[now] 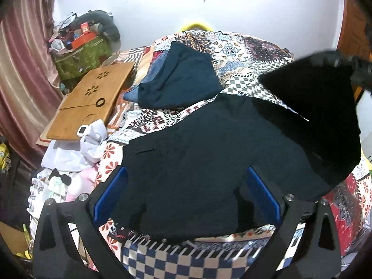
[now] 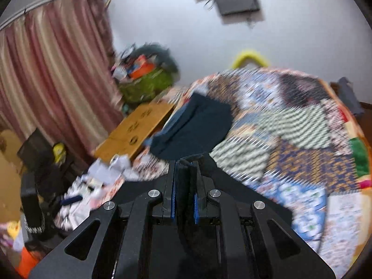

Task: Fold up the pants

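Note:
Black pants (image 1: 197, 162) lie spread on the patchwork bedspread (image 1: 237, 48), waist end near me. My left gripper (image 1: 186, 186) is open, its blue pads either side of the fabric just above it. My right gripper (image 1: 355, 69) shows at the upper right, lifting one pant leg (image 1: 320, 116) off the bed. In the right wrist view my right gripper (image 2: 185, 165) is shut on black pants fabric (image 2: 186, 186), which hangs down between the pads. That view is blurred.
A folded dark teal garment (image 1: 183, 79) lies further back on the bed, also in the right wrist view (image 2: 197, 127). A wooden lap tray (image 1: 93, 102), white clothes (image 1: 88, 144) and a green bag (image 1: 81, 58) crowd the left side. The wall is behind.

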`<state>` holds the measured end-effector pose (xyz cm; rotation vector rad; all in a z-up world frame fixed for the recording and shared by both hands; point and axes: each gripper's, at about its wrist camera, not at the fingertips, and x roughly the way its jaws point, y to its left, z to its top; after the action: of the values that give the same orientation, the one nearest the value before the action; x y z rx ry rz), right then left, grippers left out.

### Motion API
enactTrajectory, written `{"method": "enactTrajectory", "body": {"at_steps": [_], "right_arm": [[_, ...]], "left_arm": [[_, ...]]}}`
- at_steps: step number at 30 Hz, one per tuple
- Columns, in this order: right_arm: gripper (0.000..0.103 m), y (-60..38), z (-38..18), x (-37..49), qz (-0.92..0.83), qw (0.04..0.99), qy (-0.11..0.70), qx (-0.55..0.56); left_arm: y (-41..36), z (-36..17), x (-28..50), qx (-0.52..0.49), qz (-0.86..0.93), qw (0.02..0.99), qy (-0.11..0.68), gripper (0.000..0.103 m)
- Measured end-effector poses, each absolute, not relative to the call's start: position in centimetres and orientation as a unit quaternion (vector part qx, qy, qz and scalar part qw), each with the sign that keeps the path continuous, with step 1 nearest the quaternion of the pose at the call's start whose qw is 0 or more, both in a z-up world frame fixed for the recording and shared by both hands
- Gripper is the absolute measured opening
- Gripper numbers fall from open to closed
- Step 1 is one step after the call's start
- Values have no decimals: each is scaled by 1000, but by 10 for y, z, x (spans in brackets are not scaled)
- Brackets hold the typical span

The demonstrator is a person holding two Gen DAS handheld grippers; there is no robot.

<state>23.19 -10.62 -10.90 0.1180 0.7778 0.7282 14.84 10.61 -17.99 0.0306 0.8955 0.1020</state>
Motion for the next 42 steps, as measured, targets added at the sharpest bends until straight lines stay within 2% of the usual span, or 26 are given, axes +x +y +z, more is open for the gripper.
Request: {"method": "enactTrajectory", "body": {"at_steps": [7, 10, 11, 15, 17, 23, 32, 38, 42], "right_arm": [[10, -76, -154, 206, 376, 821, 429, -4], [15, -69, -167, 196, 381, 810, 445, -21], [17, -66, -167, 193, 381, 811, 443, -28], [44, -63, -165, 185, 401, 798, 449, -37], [47, -66, -161, 181, 410, 792, 450, -39], [51, -92, -137, 179, 419, 804, 422, -16], [51, -150, -107, 209, 359, 855, 373, -15], [51, -174, -117, 234, 329, 865, 379, -12], [51, -174, -142, 252, 326, 852, 409, -8]], "left_arm": [[111, -184, 139, 13, 56, 898, 437, 102], [110, -184, 137, 9, 54, 897, 438, 102], [111, -183, 136, 7, 53, 898, 438, 102], [103, -175, 136, 7, 43, 901, 432, 102], [99, -170, 136, 8, 37, 902, 429, 102], [80, -151, 144, 17, 13, 910, 414, 102], [38, -130, 186, 49, -37, 916, 397, 102], [6, -142, 228, 69, -70, 903, 419, 102], [-10, -169, 258, 66, -89, 878, 465, 102]]}}
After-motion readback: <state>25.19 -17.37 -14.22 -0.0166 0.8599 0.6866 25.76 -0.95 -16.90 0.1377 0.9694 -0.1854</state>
